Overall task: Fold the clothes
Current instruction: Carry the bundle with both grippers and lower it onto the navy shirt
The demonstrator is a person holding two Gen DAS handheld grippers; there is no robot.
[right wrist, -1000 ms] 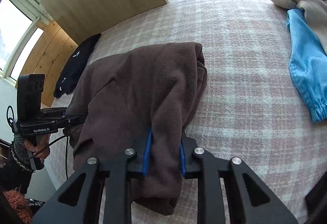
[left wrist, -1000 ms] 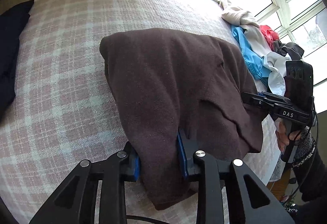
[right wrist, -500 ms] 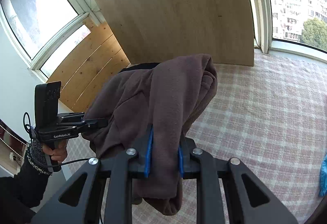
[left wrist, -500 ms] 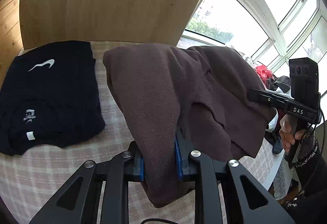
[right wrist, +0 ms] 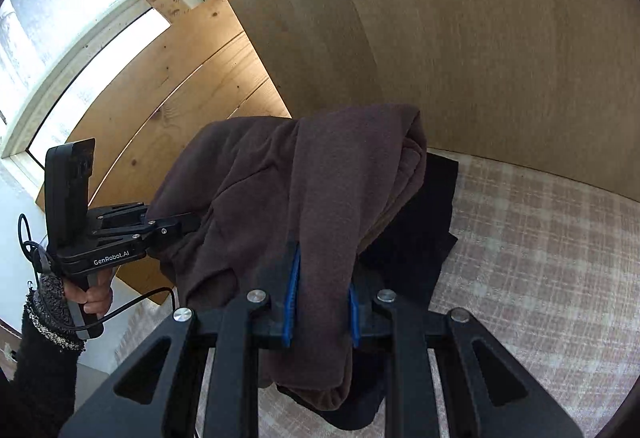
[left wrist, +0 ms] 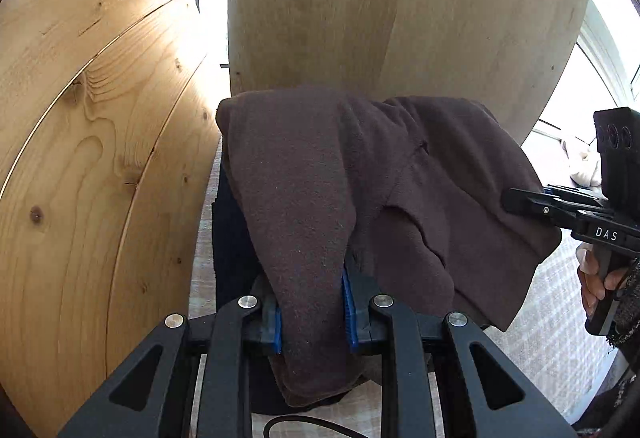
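Note:
A folded dark brown fleece garment (left wrist: 360, 174) hangs between my two grippers, held up above the bed. My left gripper (left wrist: 311, 308) is shut on its near left edge. My right gripper (right wrist: 320, 308) is shut on its near right edge, and the garment (right wrist: 320, 174) drapes over its blue pads. Each gripper shows in the other's view: the right one (left wrist: 520, 200) at the garment's right side, the left one (right wrist: 176, 226) at its left side. A folded black garment (right wrist: 424, 222) lies on the bed right under the brown one.
A checked pink and white bedspread (right wrist: 540, 238) covers the bed. A plain wooden headboard (left wrist: 400, 6) stands close ahead, and knotty pine wall boards (left wrist: 80, 158) stand at the left. Windows (right wrist: 60, 18) are at the left. A pale garment (left wrist: 582, 166) lies far right.
Both grippers have carried the brown garment up off the bed and leftward, toward the headboard. It now hangs over the folded black garment. The pile of loose clothes has left view.

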